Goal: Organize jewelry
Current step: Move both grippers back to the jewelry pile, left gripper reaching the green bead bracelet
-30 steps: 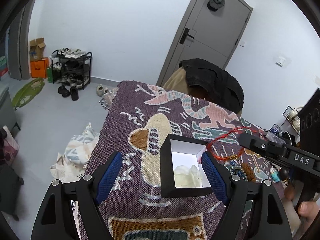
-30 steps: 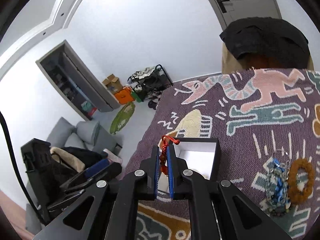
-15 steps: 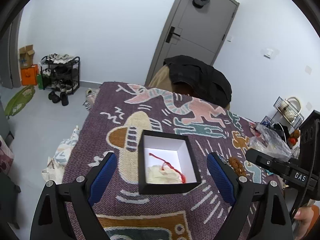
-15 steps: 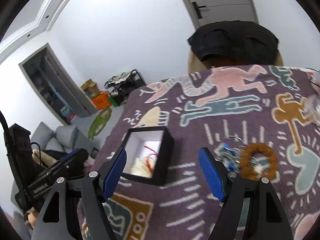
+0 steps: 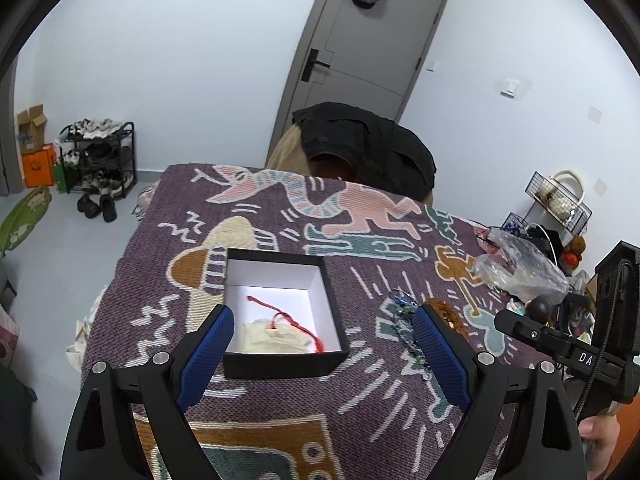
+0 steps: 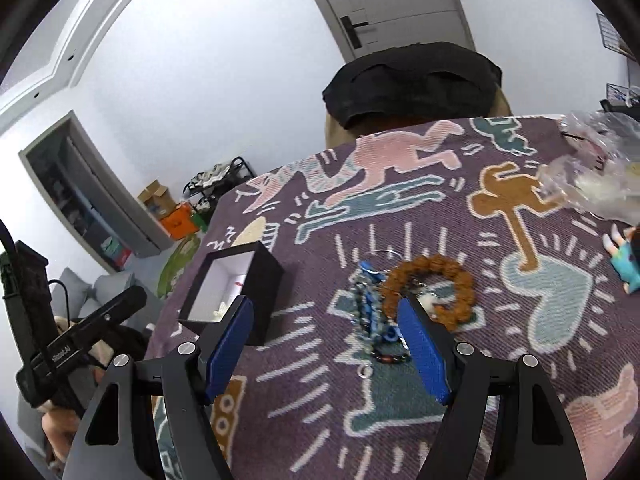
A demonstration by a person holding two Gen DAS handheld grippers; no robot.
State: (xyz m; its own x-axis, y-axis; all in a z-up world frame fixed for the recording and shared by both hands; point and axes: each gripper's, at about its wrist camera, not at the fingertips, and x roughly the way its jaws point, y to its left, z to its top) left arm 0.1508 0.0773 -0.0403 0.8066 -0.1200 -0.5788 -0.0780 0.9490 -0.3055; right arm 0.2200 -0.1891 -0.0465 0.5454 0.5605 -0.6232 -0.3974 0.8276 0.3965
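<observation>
An open black box (image 5: 280,312) with a white inside sits on the patterned purple cloth (image 5: 280,216); a red cord (image 5: 296,322) lies in it on pale jewelry. My left gripper (image 5: 320,344) is open and empty, just in front of the box. The box also shows in the right wrist view (image 6: 236,292). My right gripper (image 6: 326,340) is open and empty, above a blue bead strand (image 6: 370,312) and next to a brown bead bracelet (image 6: 430,290). Both lie right of the box.
A clear plastic bag (image 5: 516,264) lies at the cloth's right side, with clutter and a wire basket (image 5: 558,200) beyond. A chair draped with a black jacket (image 5: 364,148) stands at the far edge. A small blue figure (image 6: 626,264) lies far right.
The right gripper dropped the red cord into the box, opened, and swung right over the bead strand. The left gripper drew back from the box and stays open.
</observation>
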